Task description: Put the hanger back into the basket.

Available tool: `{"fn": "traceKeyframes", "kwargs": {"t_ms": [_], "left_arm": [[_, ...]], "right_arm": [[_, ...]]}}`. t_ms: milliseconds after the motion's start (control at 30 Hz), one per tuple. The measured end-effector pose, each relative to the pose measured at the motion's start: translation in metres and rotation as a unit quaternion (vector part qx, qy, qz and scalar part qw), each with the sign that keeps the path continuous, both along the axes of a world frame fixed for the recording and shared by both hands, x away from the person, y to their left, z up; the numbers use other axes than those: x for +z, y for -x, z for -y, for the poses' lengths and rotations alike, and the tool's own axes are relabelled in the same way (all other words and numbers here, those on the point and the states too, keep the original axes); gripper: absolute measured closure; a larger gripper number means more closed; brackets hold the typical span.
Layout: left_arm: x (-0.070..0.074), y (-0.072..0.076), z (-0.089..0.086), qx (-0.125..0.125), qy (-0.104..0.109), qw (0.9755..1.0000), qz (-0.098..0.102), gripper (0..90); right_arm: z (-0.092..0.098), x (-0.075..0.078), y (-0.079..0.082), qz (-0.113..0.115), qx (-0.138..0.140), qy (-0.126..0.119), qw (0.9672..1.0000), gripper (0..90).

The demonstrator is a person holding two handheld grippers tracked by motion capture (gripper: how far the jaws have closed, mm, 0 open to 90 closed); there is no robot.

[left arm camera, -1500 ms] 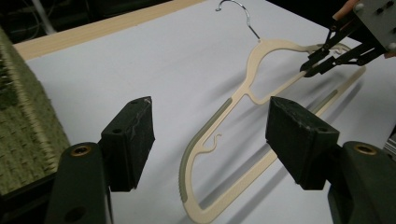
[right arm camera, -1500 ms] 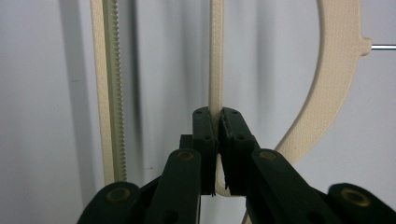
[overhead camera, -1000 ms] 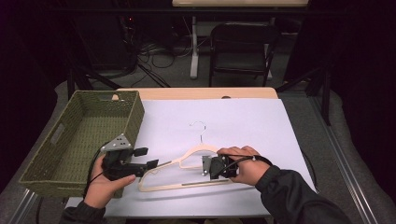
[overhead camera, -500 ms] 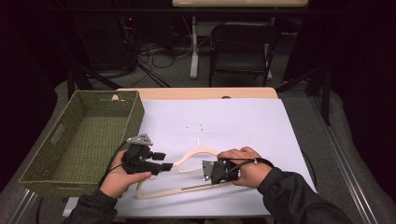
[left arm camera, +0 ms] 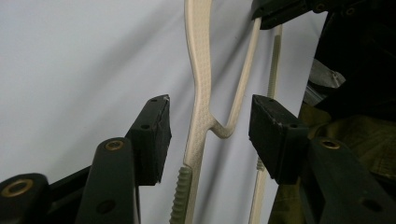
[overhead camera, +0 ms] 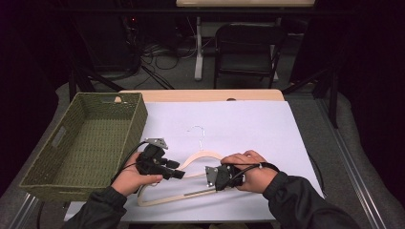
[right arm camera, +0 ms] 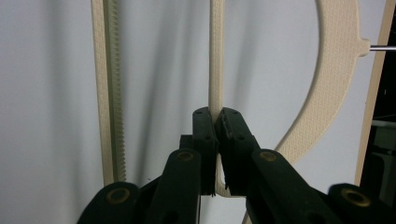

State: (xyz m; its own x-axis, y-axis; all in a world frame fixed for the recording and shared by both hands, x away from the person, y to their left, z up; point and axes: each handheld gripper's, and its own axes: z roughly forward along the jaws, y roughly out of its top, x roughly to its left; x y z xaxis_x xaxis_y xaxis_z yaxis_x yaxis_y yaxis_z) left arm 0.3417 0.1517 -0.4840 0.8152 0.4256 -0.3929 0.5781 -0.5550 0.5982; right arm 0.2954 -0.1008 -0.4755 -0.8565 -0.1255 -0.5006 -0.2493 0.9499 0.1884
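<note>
On the near half of the table: the cream hanger [overhead camera: 191, 179] lies flat on a white sheet [overhead camera: 248, 129], its metal hook [overhead camera: 198, 131] pointing toward the far edge.
Hanger build: a curved shoulder, a thin inner strip and a ribbed lower bar [right arm camera: 112, 93] that runs the length of the frame.
Right gripper [overhead camera: 212, 177]: its jaws are pressed together on the thin inner strip [right arm camera: 216, 60] of the hanger, pads flat against both faces of it; the hand grasps the tool from the right.
Left gripper [overhead camera: 179, 174]: its jaws stand apart around the left arm of the hanger [left arm camera: 201, 116], one pad [left arm camera: 154, 135] just beside the plastic, the other pad [left arm camera: 275, 135] farther off, neither touching; they have just been closing, with the hanger arm between them.
Left hand: holds its tool at the hanger's left end, near the basket.
Basket [overhead camera: 138, 119]: green woven, rectangular, with a cut handle in its side wall, standing at the left edge of the table beside the sheet.
Table [overhead camera: 200, 95]: light wood, a strip of it bare beyond the sheet.
Beyond the table: a black chair [overhead camera: 248, 47] and cables on a dark floor.
</note>
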Motion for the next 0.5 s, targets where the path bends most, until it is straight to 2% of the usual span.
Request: {"fn": "traceKeyframes", "kwargs": {"t_ms": [67, 200, 267, 300, 367, 500], "left_arm": [[-0.002, -0.001, 0.002, -0.008, -0.003, 0.9999, -0.007, 48.6], [-0.006, -0.002, 0.006, -0.018, -0.011, 0.9995, -0.022, 50.5], [-0.008, -0.002, 0.007, -0.024, -0.011, 0.9992, -0.032, 51.9], [-0.009, -0.003, 0.007, -0.026, -0.011, 0.9989, -0.038, 53.7], [-0.011, -0.005, 0.007, -0.029, -0.007, 0.9982, -0.052, 54.8], [-0.013, -0.007, 0.006, -0.029, -0.004, 0.9979, -0.057, 62.2]], "right_arm": [[0.000, 0.001, 0.000, -0.002, -0.003, 0.001, 1.0000, 85.6], [-0.002, 0.003, 0.001, 0.008, 0.002, -0.001, 1.0000, 85.6], [-0.003, 0.003, 0.000, 0.009, 0.007, -0.006, 0.9999, 85.6], [-0.003, 0.004, 0.001, 0.009, 0.005, 0.003, 0.9999, 85.6], [-0.003, 0.004, 0.001, 0.012, 0.004, 0.000, 0.9999, 85.5], [-0.002, 0.004, 0.001, 0.015, 0.010, -0.001, 0.9998, 85.4]]}}
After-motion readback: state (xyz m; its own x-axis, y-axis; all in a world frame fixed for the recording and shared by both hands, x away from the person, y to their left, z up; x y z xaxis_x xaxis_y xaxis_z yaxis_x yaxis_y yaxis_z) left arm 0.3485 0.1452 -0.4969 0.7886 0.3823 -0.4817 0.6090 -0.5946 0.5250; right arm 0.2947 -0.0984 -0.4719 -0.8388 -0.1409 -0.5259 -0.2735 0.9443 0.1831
